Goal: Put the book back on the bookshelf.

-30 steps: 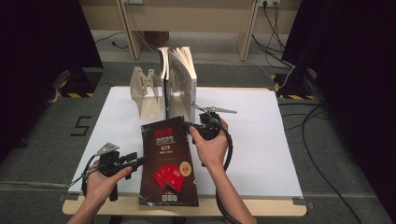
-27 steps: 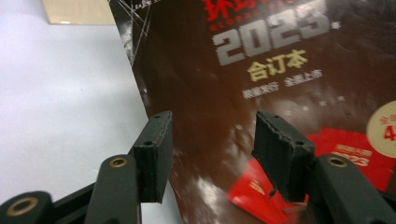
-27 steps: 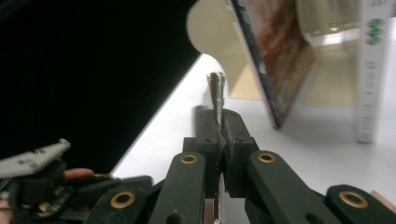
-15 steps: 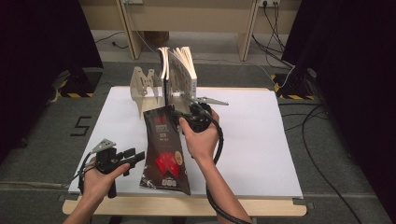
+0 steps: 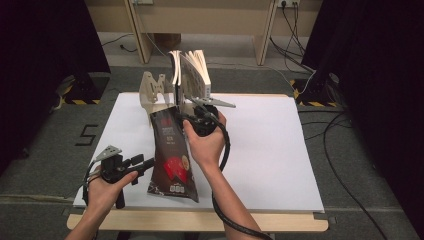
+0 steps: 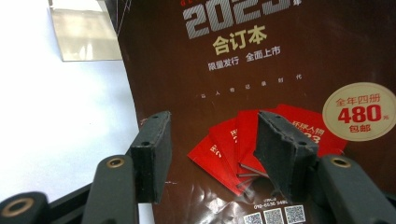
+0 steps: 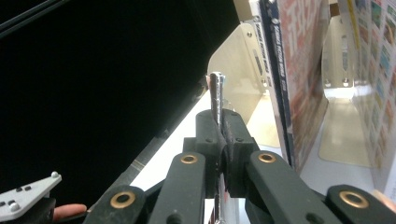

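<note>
A dark brown magazine point(image 5: 172, 155) with red booklets printed on its cover stands tilted, its bottom edge on the white sheet point(image 5: 270, 145). My right gripper point(image 5: 181, 118) is shut on its top edge, just in front of the standing books point(image 5: 192, 75). In the right gripper view the thin magazine edge point(image 7: 215, 88) sticks up from between the closed pads of the right gripper point(image 7: 220, 135). My left gripper point(image 5: 146, 163) is open beside the magazine's lower left. Its jaws have just been opening a little; in the left gripper view the left gripper point(image 6: 212, 154) frames the cover point(image 6: 261, 70) without pressing on it.
A pale bookend point(image 5: 152, 92) stands at the back of the sheet, left of the books, and appears as a bookend point(image 7: 238, 60) beside the book spines point(image 7: 299, 70) in the right gripper view. Cables lie on the floor to the right. The sheet's right half is bare.
The right gripper has risen and moved toward the books, tipping the magazine from flat on the sheet up onto its bottom edge. The left hand has stayed in place.
</note>
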The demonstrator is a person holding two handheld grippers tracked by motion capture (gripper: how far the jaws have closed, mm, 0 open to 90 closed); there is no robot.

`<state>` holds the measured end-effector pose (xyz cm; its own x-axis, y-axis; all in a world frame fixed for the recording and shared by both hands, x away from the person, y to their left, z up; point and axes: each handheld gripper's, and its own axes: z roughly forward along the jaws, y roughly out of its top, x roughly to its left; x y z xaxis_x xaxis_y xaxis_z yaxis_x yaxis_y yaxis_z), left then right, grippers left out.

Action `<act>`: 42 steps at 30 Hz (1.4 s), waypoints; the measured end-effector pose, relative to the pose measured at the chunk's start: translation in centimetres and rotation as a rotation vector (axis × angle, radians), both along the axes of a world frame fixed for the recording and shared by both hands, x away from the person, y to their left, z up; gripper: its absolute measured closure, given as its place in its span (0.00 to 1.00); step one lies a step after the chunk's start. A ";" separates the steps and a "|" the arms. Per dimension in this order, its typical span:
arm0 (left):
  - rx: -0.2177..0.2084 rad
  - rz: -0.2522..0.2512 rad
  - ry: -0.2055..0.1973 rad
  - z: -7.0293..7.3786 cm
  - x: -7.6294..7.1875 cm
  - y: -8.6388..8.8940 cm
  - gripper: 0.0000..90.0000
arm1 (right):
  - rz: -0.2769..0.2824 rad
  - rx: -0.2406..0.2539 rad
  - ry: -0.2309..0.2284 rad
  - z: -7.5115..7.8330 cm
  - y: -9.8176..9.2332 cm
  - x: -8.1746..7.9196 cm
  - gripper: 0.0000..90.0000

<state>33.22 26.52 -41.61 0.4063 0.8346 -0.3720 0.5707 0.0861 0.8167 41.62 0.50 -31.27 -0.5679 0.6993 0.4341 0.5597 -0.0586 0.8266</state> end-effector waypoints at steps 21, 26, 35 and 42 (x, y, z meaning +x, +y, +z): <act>0.004 -0.012 -0.047 2.1 1.4 -1.0 0.48 | -0.060 0.012 -0.054 0.8 1.9 1.7 0.97; 0.005 -0.032 -0.072 3.6 2.0 -1.8 0.47 | -0.067 0.011 -0.064 1.1 2.4 2.0 0.97; 0.020 -0.062 -0.109 6.5 2.9 -4.0 0.44 | -0.089 0.003 -0.074 1.5 3.0 2.6 0.97; 0.075 -0.068 -0.125 7.4 3.6 -5.6 0.37 | -0.092 -0.015 -0.063 1.2 3.3 2.9 0.97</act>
<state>36.84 20.95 -34.25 0.5021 0.8271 -0.2527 0.4666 -0.0130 0.8844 44.50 3.81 -30.10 -0.5273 0.7558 0.3882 0.4991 -0.0942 0.8614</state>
